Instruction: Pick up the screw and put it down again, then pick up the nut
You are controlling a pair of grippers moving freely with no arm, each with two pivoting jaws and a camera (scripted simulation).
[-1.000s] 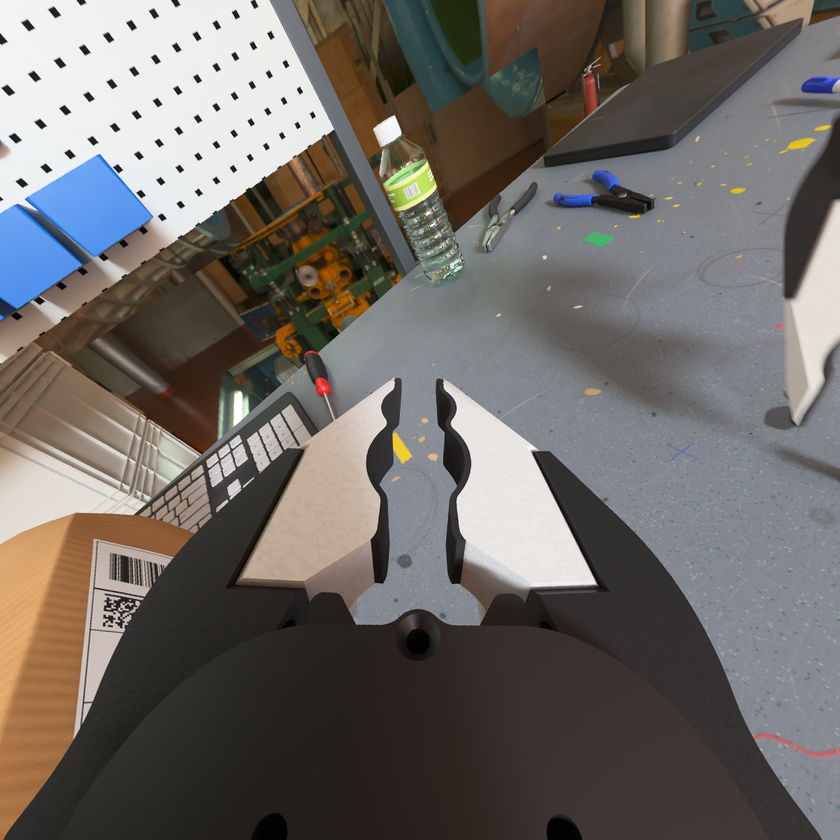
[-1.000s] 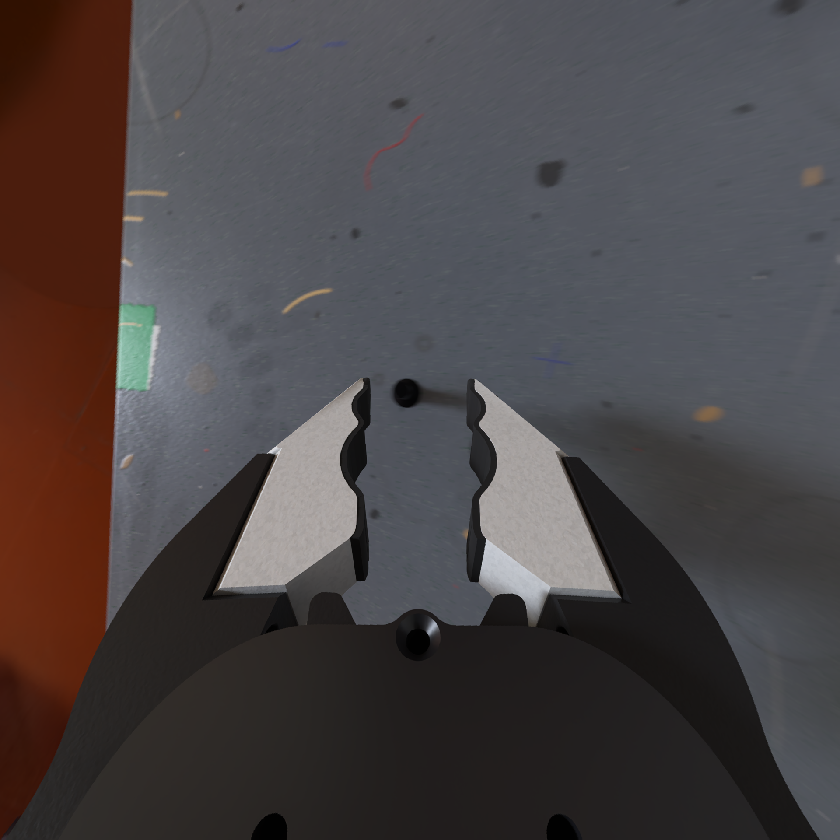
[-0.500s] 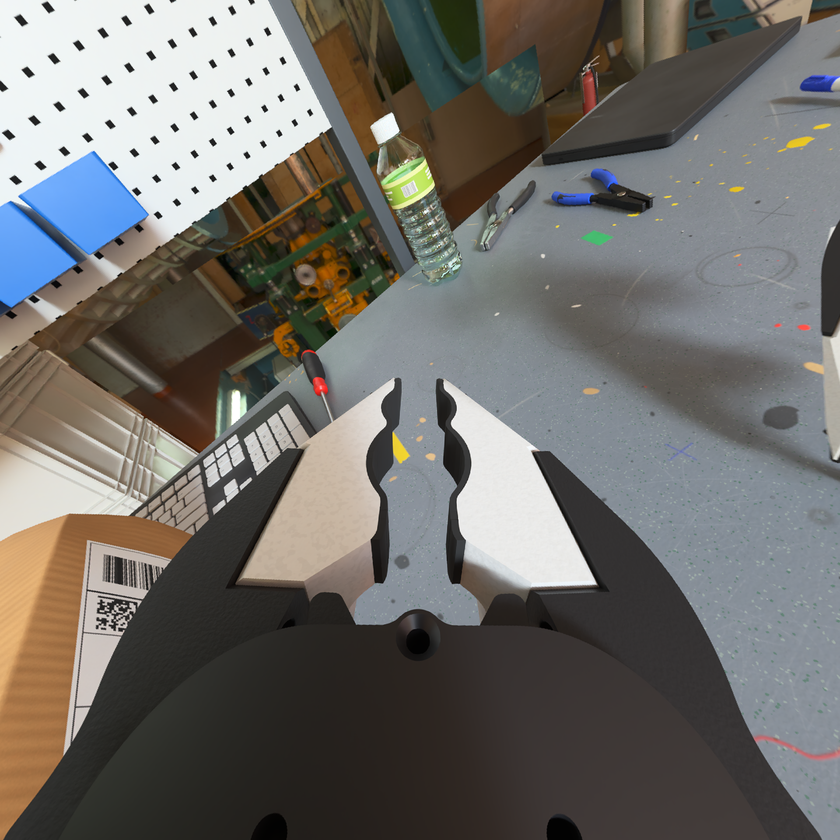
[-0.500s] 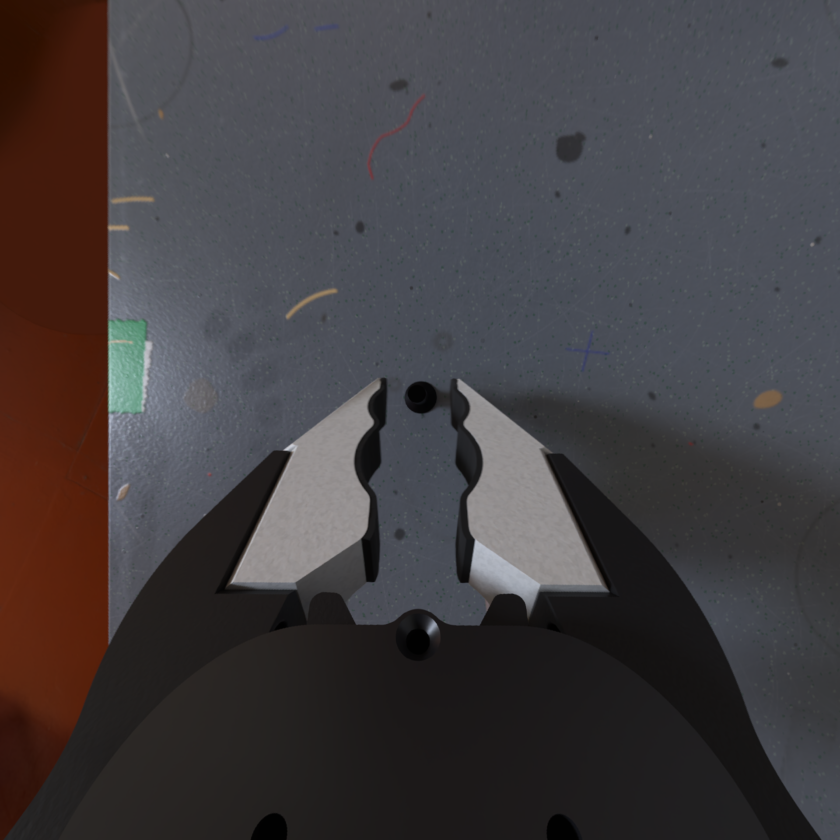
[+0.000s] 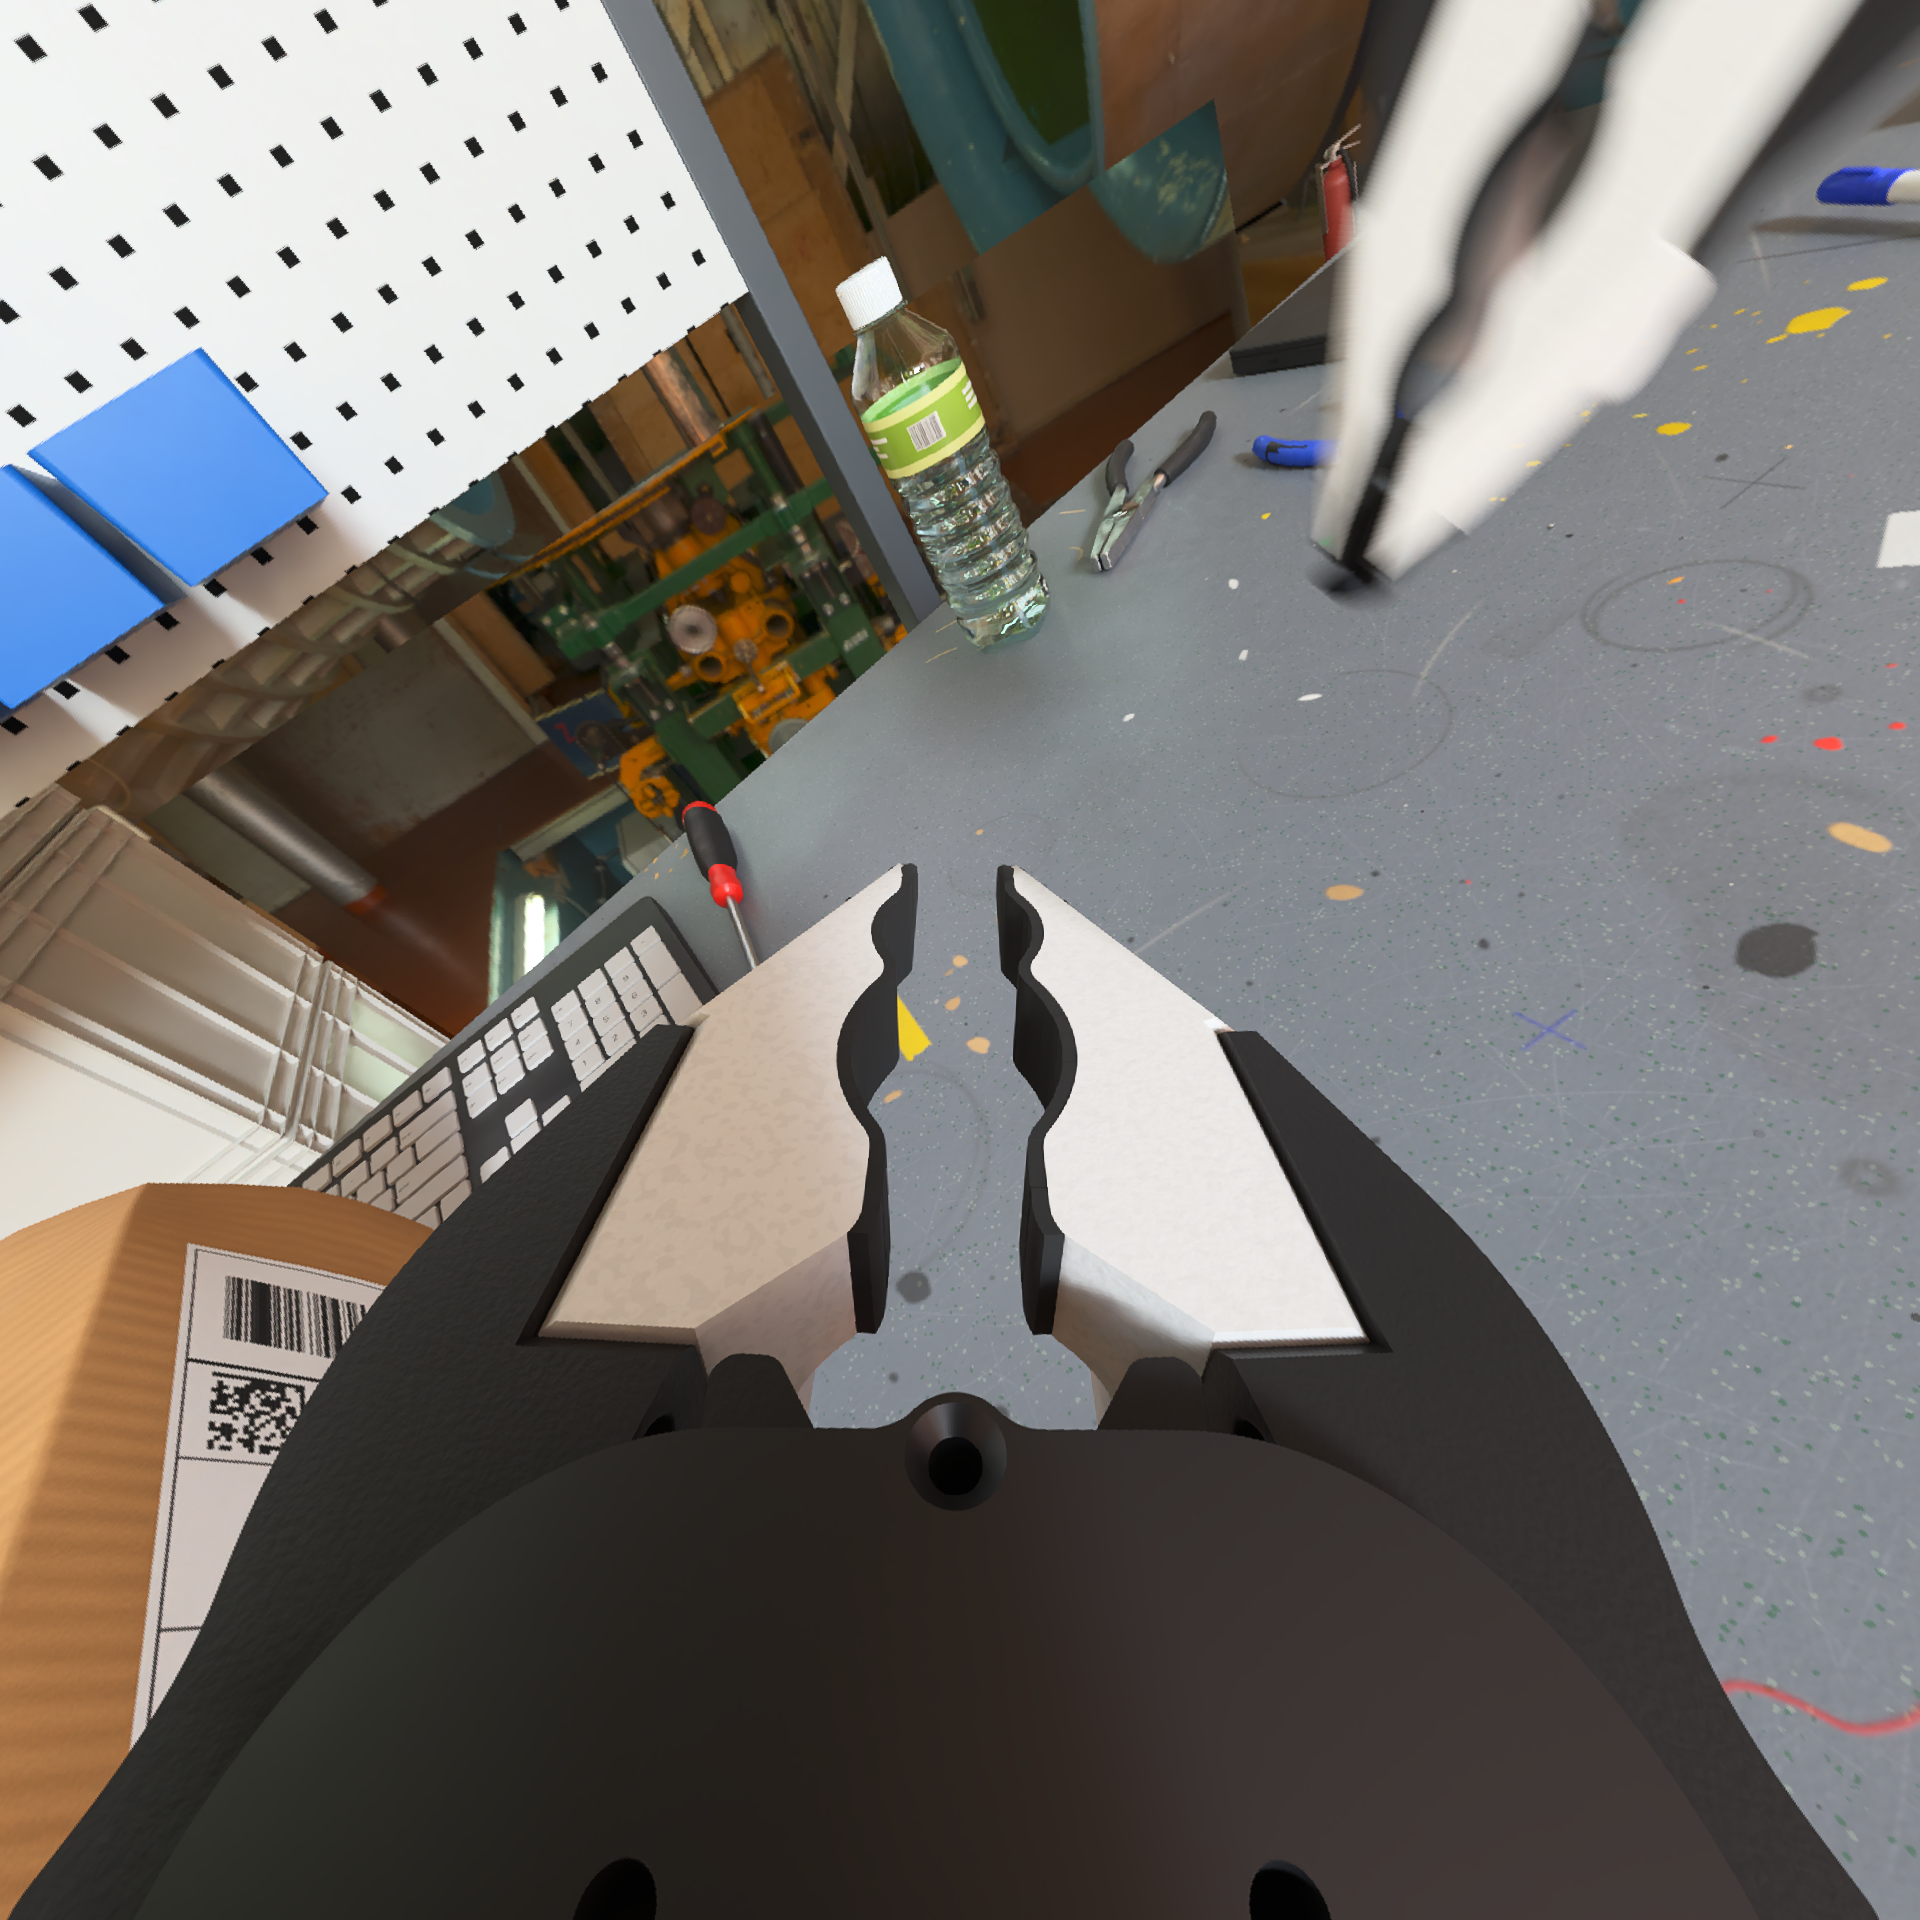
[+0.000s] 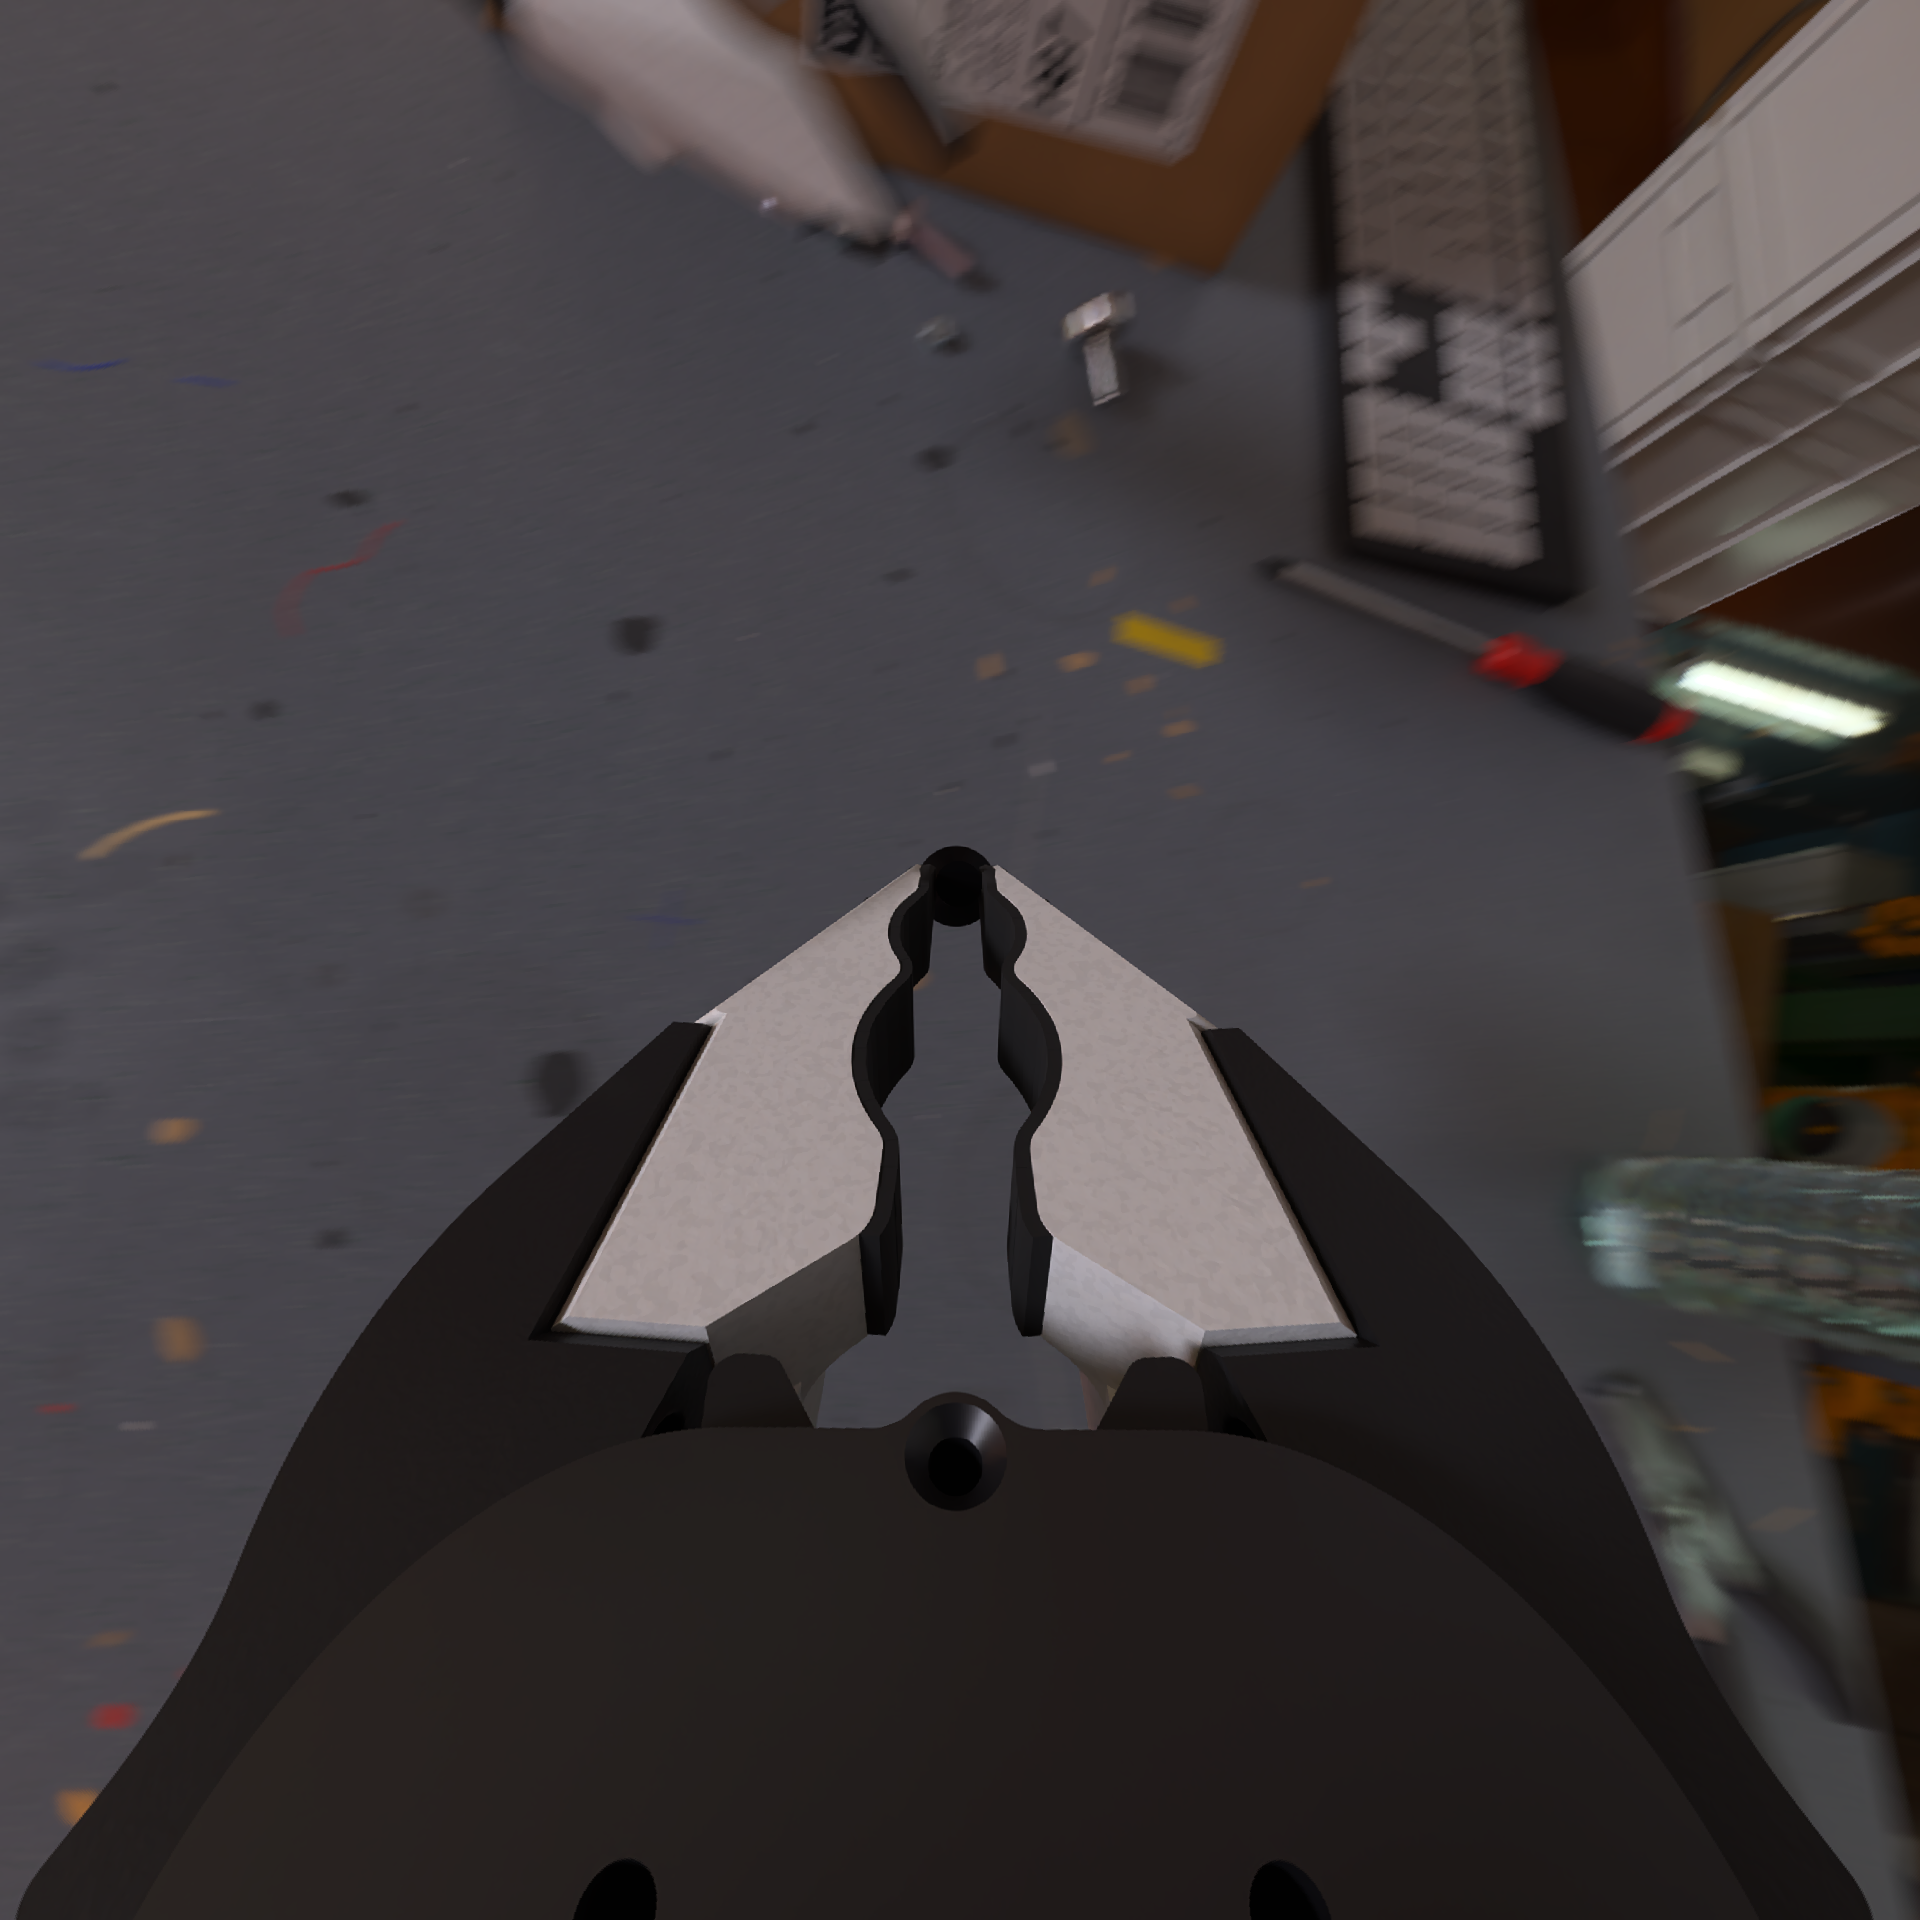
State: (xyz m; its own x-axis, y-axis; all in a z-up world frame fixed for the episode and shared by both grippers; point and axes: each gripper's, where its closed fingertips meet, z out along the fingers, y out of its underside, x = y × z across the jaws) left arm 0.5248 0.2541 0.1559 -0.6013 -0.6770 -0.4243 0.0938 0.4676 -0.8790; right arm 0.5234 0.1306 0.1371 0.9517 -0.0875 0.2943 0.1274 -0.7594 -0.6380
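Pinched at the very tips of the right gripper (image 6: 956,883): a small black ring-shaped metal nut (image 6: 954,902), bore facing back along the fingers, held only by the foremost notch of the black pads with the rest of the slot behind it bare. Jaws drawn nearly together on it, so a firm but shallow hold, judging by how little of the pad is engaged. Below and beyond, the grey paint-speckled workbench top (image 6: 520,727), much blurred; impossible to tell from either view whether the nut is already clear of the surface. Farther ahead and a little to the right, lying flat on the bench near a black keyboard (image 6: 1444,343) and a brown cardboard box (image 6: 1091,156): a silver hex-headed steel screw (image 6: 1099,353), long axis roughly in line with the right fingers, head at the far end, shank pointing back. Well apart from the nut, and seemingly set down, so probably the last step in hand. Left gripper (image 5: 956,883) low over the bench, jaws slightly apart with nothing between them; nearer to the screw than the right one, and out of the way. Next, most likely, a straight lift away from the bench, with slipping out of that tip notch as the main risk.
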